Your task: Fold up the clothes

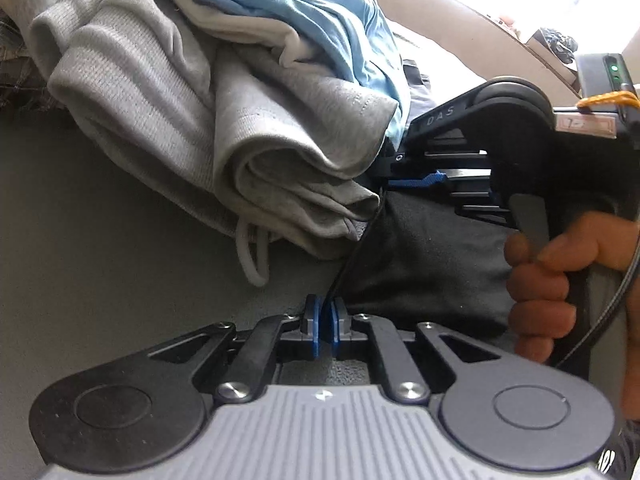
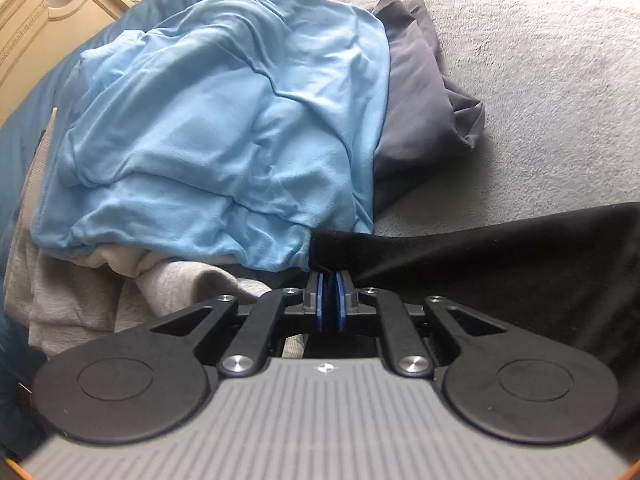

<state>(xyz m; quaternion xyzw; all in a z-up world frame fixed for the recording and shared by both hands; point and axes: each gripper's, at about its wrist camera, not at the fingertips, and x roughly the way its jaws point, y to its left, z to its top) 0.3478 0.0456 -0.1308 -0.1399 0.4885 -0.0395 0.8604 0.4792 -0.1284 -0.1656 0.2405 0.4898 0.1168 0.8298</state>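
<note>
I have the black garment (image 2: 500,264) pinched at its edge in my left gripper (image 1: 327,320) and right gripper (image 2: 329,300). It looks soft and limp, so I judge the corners the best hold.

We see a grey garment (image 1: 160,92) of ribbed, matt knit cloth beside a smooth light-blue garment (image 2: 224,120) with a faint sheen. The black garment (image 2: 500,264) looks matt and soft. The bed cover (image 2: 540,80) is grey, nubbly and rough. The left gripper (image 1: 325,320) has matt black plastic links, shiny metal screws and blue pads. The headboard (image 2: 60,8) looks like carved, cream-painted wood.
</note>
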